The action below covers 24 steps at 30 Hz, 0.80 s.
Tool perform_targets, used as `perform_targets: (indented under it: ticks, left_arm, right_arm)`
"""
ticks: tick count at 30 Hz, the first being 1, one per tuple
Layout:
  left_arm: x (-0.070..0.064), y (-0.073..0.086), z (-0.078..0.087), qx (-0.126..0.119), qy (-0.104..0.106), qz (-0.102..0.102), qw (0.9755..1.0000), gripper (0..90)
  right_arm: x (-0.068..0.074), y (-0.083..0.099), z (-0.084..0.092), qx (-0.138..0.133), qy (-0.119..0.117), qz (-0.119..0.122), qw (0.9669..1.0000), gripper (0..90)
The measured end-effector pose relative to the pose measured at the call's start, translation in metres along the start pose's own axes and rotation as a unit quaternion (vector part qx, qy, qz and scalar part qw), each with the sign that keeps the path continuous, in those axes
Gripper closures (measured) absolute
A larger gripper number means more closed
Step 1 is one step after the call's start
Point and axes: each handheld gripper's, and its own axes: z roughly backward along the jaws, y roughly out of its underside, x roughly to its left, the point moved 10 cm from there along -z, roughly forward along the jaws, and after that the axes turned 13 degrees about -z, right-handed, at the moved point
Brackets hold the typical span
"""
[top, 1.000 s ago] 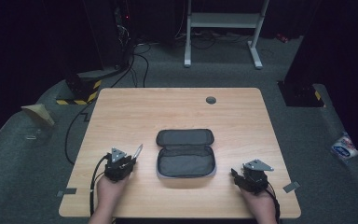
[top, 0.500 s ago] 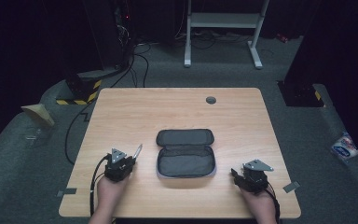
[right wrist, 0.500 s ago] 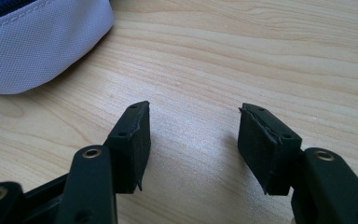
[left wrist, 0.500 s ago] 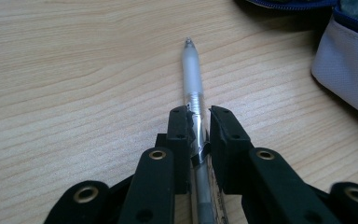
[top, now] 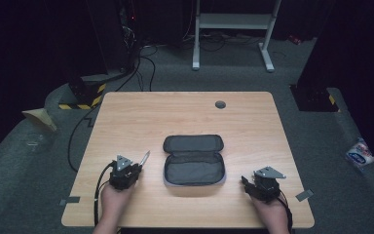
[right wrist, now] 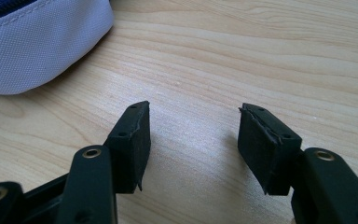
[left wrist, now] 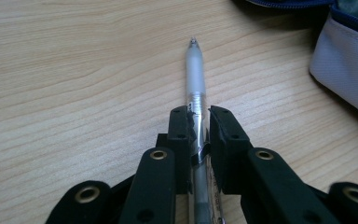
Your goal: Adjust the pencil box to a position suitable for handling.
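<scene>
An open grey pencil case (top: pixel 194 161) lies flat at the middle of the wooden table (top: pixel 185 114), its lid folded back. My left gripper (top: pixel 132 168) rests on the table to the case's left, shut on a translucent pen (left wrist: pixel 195 77) whose tip points away toward the upper right. The case's pale corner (left wrist: pixel 349 74) shows at the right of the left gripper view. My right gripper (top: pixel 246 183) sits near the table's front right, jaws open with bare wood between its pads (right wrist: pixel 135 140). The case's rounded grey edge (right wrist: pixel 32 44) lies beyond it to the left.
A small round grommet (top: pixel 220 104) sits near the table's far edge. Cables (top: pixel 141 68) and a white desk frame (top: pixel 233 34) stand on the floor beyond. A white packet (top: pixel 359 153) lies on the floor to the right.
</scene>
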Motion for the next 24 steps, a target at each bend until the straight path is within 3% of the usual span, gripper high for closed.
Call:
perform_targets:
  ticks: [6,8,24]
  left_arm:
    - [0.0007,0.0003,0.0002,0.001,-0.009,-0.003,1.0,78.5]
    - [0.0007,0.0003,0.0003,0.0,-0.006,0.006,1.0,78.6]
    - [0.0013,-0.0021,0.0045,-0.018,-0.003,0.007,0.9998,78.8]
  right_arm:
    - [0.0,0.0,0.0,0.0,0.0,0.0,1.0,43.7]
    - [-0.0001,-0.0001,0.0,-0.001,0.0,0.001,1.0,43.7]
    - [0.0,-0.0001,0.0,-0.001,0.0,0.001,1.0,43.8]
